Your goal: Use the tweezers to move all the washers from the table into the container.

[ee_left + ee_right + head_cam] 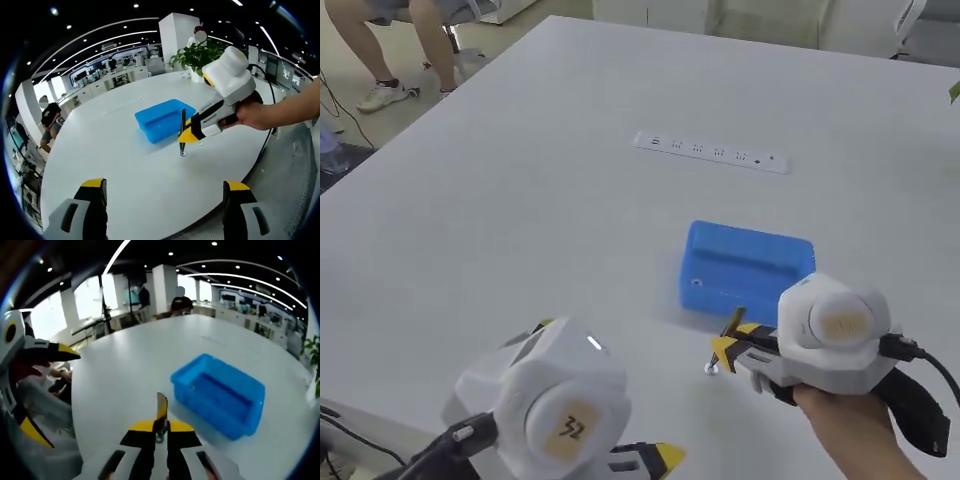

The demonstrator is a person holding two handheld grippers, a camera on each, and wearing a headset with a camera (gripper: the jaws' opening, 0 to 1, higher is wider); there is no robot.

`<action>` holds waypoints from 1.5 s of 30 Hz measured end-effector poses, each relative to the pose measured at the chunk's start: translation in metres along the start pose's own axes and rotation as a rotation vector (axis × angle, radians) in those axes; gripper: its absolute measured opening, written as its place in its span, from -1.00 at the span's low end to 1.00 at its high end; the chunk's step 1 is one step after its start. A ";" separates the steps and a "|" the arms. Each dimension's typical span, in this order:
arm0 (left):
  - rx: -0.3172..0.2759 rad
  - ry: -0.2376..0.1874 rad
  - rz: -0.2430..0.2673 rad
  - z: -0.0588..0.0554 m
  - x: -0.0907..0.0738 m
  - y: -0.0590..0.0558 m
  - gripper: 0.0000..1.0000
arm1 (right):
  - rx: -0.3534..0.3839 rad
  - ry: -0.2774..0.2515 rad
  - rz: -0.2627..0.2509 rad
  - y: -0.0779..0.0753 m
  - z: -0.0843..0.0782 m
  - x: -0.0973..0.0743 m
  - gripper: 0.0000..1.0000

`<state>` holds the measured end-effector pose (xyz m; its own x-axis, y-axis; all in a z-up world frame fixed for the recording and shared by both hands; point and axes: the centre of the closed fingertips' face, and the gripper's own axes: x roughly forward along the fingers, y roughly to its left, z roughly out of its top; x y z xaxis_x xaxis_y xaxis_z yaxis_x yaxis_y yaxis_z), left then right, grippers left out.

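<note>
The blue container (750, 262) stands open on the white table (520, 220), and I also see the container (162, 120) in the left gripper view and the container (220, 395) in the right gripper view. My right gripper (725, 350) is shut on the tweezers (161, 412) just in front of the container's near-left corner. The tweezers (182, 142) point down, their tip at the table surface. I cannot make out a washer at the tip. My left gripper (165, 200) is wide open and holds nothing, low at the near table edge.
A white power strip (710, 152) lies beyond the container. A person (410, 50) sits off the table's far left corner. A potted plant (197, 55) stands past the table. The table edge runs close under my left gripper.
</note>
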<state>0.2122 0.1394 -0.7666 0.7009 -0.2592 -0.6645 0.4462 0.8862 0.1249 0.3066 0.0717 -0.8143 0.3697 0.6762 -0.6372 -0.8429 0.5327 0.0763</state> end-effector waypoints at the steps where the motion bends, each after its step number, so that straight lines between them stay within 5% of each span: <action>1: 0.001 -0.002 0.000 0.001 0.000 0.000 0.98 | -0.005 0.004 0.002 0.001 0.000 0.000 -0.92; 10: 0.004 -0.003 -0.005 0.001 -0.001 0.002 0.98 | -0.005 -0.006 0.007 0.000 0.013 -0.006 -0.92; 26: 0.013 0.005 -0.016 0.001 0.003 0.000 0.98 | 0.066 -0.101 0.001 -0.013 0.050 -0.025 -0.92; 45: 0.012 0.031 -0.028 -0.006 0.006 -0.003 0.98 | 0.037 -0.159 -0.057 -0.044 0.091 -0.015 -0.92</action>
<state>0.2120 0.1376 -0.7755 0.6706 -0.2716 -0.6903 0.4719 0.8742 0.1145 0.3734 0.0840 -0.7385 0.4762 0.7150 -0.5118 -0.8050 0.5887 0.0734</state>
